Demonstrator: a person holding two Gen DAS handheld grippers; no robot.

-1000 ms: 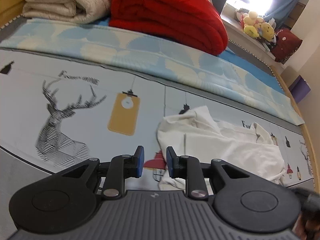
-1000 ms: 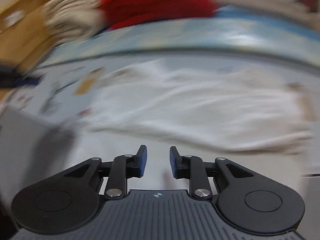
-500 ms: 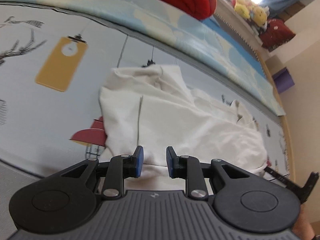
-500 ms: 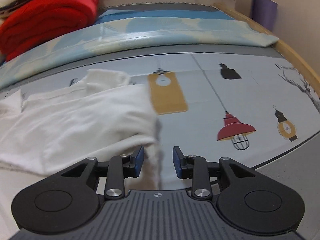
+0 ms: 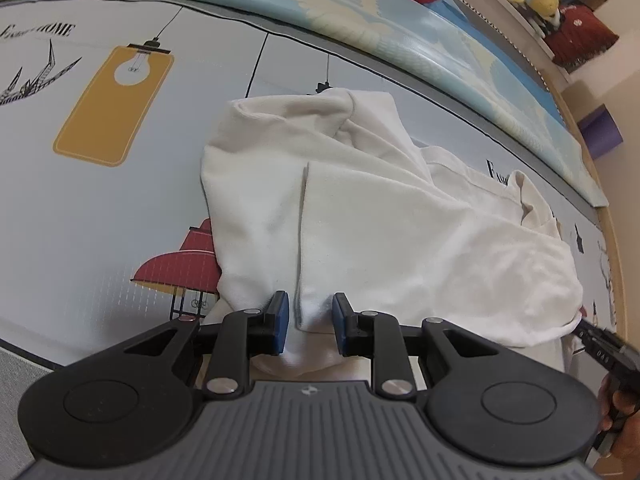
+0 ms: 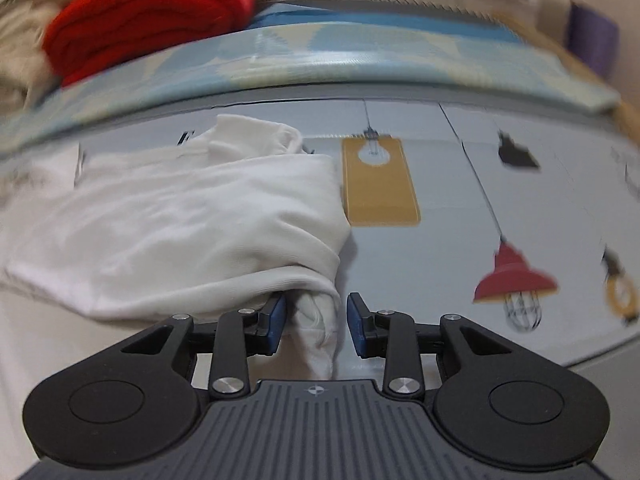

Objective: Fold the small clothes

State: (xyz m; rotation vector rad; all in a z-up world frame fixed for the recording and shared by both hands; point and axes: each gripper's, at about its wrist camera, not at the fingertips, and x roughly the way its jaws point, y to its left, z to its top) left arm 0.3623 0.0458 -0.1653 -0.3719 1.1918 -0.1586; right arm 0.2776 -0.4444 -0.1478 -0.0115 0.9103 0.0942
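The left tongs (image 5: 307, 322) stand parted over the near hem of a white garment (image 5: 360, 216); cloth lies between the blue pads (image 5: 280, 320), which do not press on it. The right tongs (image 6: 316, 322) are likewise released, with a bunched corner of the same garment (image 6: 180, 232) between the pads and a gap showing on its 3 o'clock side. Their jaws have just been opening.

In the left wrist view the garment spreads from the tongs toward 12 and 2 o'clock, crumpled, on a printed mat (image 5: 100, 220) with lamp drawings. The right tongs' tip and the person's hand (image 5: 618, 404) show at 4 o'clock. Beyond the mat, at 12 o'clock, lies a pale blue patterned pad (image 6: 320, 64). On it, at 11 o'clock in the right wrist view, sits a folded red blanket (image 6: 152, 12).
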